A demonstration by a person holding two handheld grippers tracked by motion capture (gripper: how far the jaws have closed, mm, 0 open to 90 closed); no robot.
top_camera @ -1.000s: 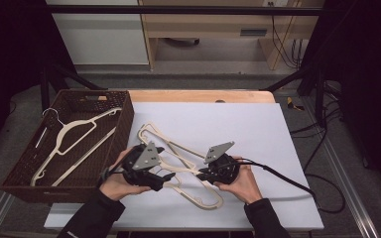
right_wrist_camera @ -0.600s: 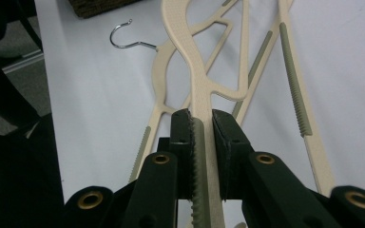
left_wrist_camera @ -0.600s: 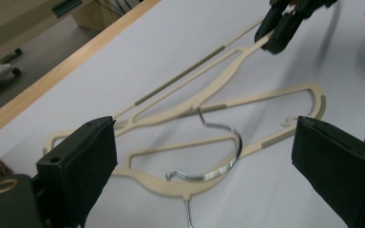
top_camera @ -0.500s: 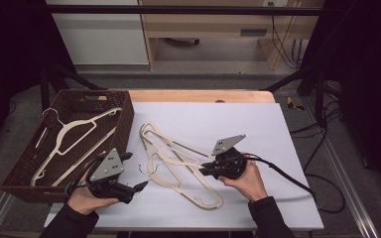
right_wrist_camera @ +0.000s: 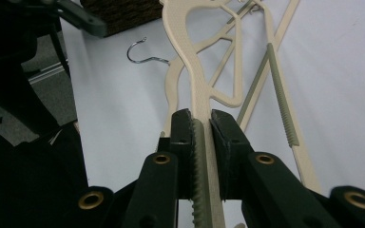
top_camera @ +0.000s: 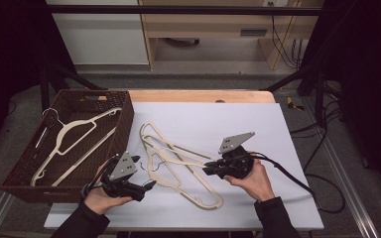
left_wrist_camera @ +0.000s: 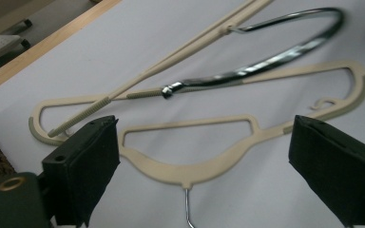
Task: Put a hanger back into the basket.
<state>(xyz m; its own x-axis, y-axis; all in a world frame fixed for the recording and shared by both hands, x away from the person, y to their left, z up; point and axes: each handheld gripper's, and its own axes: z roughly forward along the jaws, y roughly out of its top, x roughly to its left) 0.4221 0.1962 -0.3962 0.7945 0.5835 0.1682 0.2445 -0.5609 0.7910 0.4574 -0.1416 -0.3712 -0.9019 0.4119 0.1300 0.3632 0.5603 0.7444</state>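
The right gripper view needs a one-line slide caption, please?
Right tongs shut on a cream hanger above the white table.

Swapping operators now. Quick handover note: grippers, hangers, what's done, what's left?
Right gripper: shut on the arm of a cream hanger in the pile on the white table.
Left gripper: open, holding nothing, hovering at the pile's left edge beside the basket; in its own view the fingers straddle a hanger's neck without touching it.
Done: one hanger in the basket.
Left: at least two tangled hangers on the table. Probably close the left gripper on the near hanger, pull it apart from the clamped one, then move both to the basket.
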